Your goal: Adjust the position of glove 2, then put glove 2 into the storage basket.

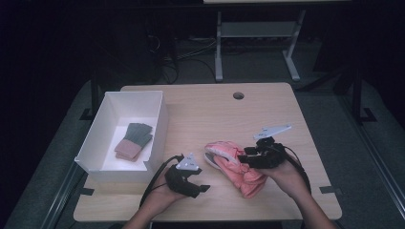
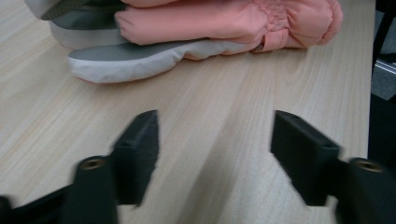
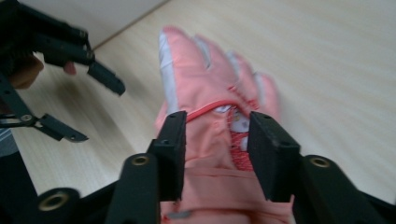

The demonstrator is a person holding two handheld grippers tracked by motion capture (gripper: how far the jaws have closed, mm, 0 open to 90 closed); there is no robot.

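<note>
**High view: pink gloves pinched on the table**

Puffy salmon-pink gloves with grey-white palms lie stacked on the wooden table. Right gripper clamps the top glove's cuff; left gripper gapes wide, empty, just beside them. White box holds folded socks

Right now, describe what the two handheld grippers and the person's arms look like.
Both are black, skeletal two-jaw tools. The left gripper carries a grey three-cornered plate on top, and a black cable trails from it toward the table's near edge. The right gripper has a similar grey plate raised above it and a black cable looping past the wrist. Its jaws are flat rectangular blocks with brass-coloured fittings. No sleeves are visible on the forearms.
</note>
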